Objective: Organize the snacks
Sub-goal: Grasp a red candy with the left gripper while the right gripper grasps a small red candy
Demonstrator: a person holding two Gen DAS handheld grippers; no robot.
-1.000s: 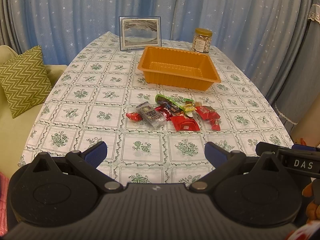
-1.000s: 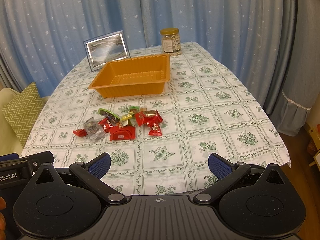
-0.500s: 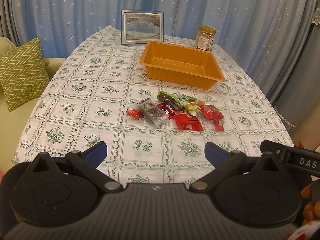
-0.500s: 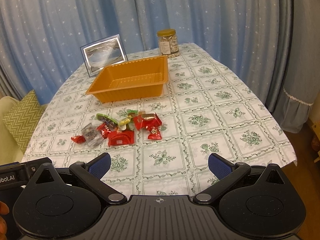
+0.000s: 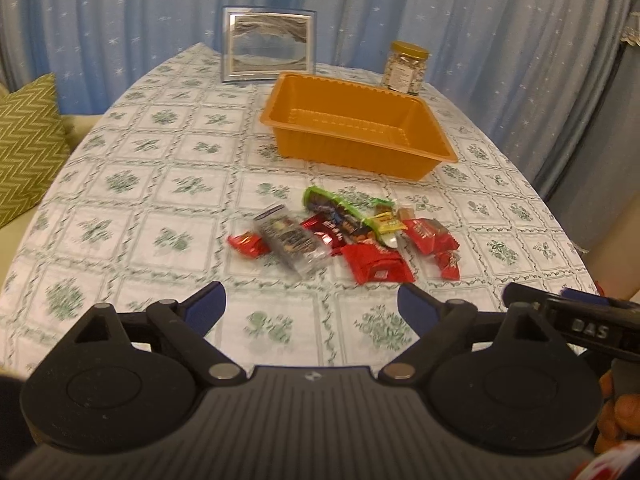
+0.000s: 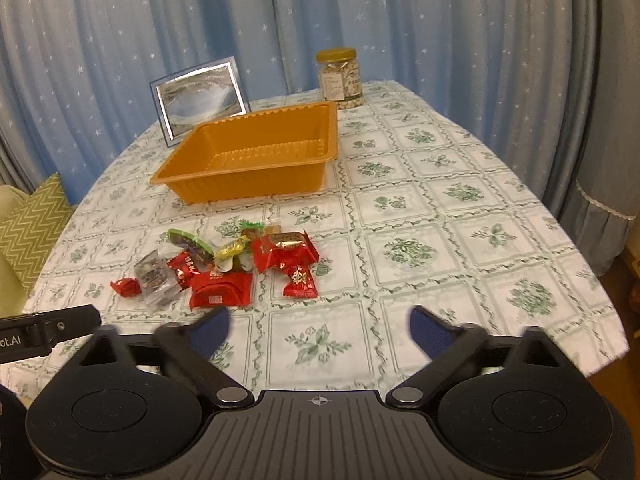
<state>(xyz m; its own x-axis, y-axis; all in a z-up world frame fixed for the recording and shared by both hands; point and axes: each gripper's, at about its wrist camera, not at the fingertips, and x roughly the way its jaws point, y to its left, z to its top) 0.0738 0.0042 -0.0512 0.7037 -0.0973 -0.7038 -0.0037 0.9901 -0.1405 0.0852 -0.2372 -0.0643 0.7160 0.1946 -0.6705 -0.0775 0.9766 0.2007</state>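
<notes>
While both tools hang above the near end of the table (image 6: 460,208), the left gripper (image 5: 312,306) fills the bottom of its view with its blue-padded jaws set wide and nothing between them, having just been closing a little; the right gripper (image 6: 320,326) sits the same way at the bottom of its own view, wide, empty, and likewise just narrowed. Its dark body also shows at the lower right edge of the left view. Just beyond the fingertips, a loose pile of snacks (image 5: 344,236) lies on the flowered tablecloth near the middle of the frame: red wrappers, a clear packet (image 5: 292,242) at the left, a green-edged one toward the back. Farther on, above centre, an orange tray (image 5: 352,128) stands apart from the pile, with nothing inside. Behind it, a picture frame (image 5: 269,49) stands upper left and a jar (image 5: 405,67) with a yellow lid upper right, before blue starred curtains (image 5: 120,20). A green zigzag cushion (image 5: 24,144) shows at the left edge.
</notes>
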